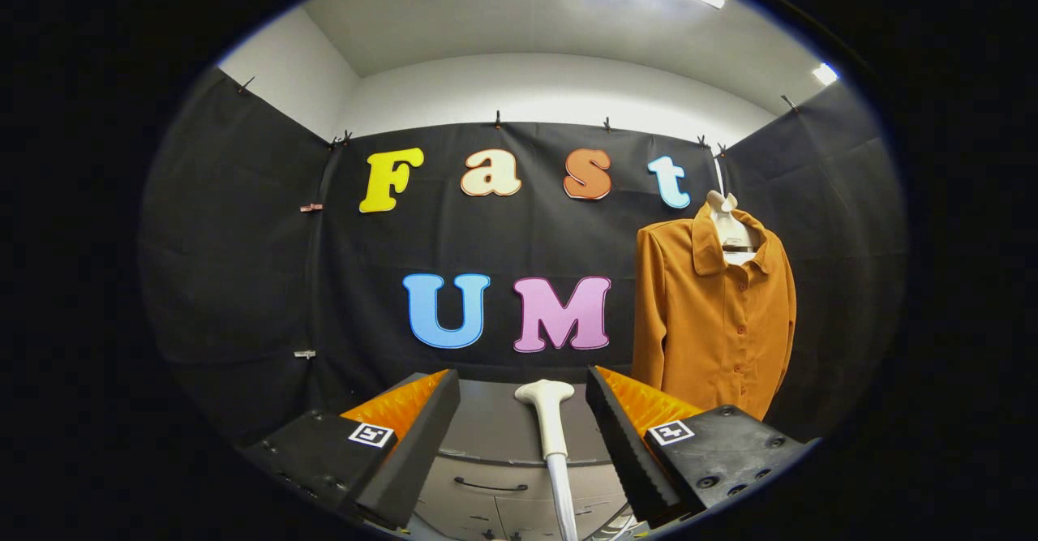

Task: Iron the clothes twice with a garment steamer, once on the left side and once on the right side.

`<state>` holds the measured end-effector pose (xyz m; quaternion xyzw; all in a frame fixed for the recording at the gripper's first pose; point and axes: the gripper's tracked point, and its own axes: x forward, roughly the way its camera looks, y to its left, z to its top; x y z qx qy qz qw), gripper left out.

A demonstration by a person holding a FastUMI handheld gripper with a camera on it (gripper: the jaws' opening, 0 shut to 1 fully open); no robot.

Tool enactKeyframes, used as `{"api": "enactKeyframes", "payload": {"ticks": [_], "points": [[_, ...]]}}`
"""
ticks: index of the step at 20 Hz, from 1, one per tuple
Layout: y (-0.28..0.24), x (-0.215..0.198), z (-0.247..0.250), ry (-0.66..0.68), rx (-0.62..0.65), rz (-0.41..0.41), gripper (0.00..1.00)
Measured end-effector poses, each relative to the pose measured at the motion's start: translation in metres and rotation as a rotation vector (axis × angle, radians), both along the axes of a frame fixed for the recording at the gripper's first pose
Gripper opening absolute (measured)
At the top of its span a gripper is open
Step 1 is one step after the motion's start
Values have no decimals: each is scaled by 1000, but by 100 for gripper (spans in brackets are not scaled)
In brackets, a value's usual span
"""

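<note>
Gripper (523, 411), lower centre of frame: two fingers, spread wide apart, nothing pinched between them. Each finger carries one square black-and-white marker on its top — two markers in all.

One garment steamer (548, 427), white, stands upright in the gap between the fingers, lower centre. Its flat head is on top, its handle runs down out of the frame. It touches neither finger; whether it sits level with the fingertips or a little beyond them cannot be told.

One shirt (714, 322), orange-brown, long-sleeved, collared, buttoned down the front, hangs at centre right of the frame, beyond and above the right finger. It hangs on one pale hanger (730, 221), whose hook goes up to the top edge of the black cloth wall (243, 281).

One grey cabinet (495, 444) below and beyond the fingers, lower centre — one dark drawer handle visible on its front.

Small clips along the cloth's top edge and left seam; exact count uncertain.
</note>
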<state>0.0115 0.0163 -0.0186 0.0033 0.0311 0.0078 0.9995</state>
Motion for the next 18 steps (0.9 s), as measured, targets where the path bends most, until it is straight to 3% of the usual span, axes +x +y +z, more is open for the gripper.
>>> {"api": "enactKeyframes", "payload": {"ticks": [18], "points": [[27,23,-34,87,13,-88,98]]}}
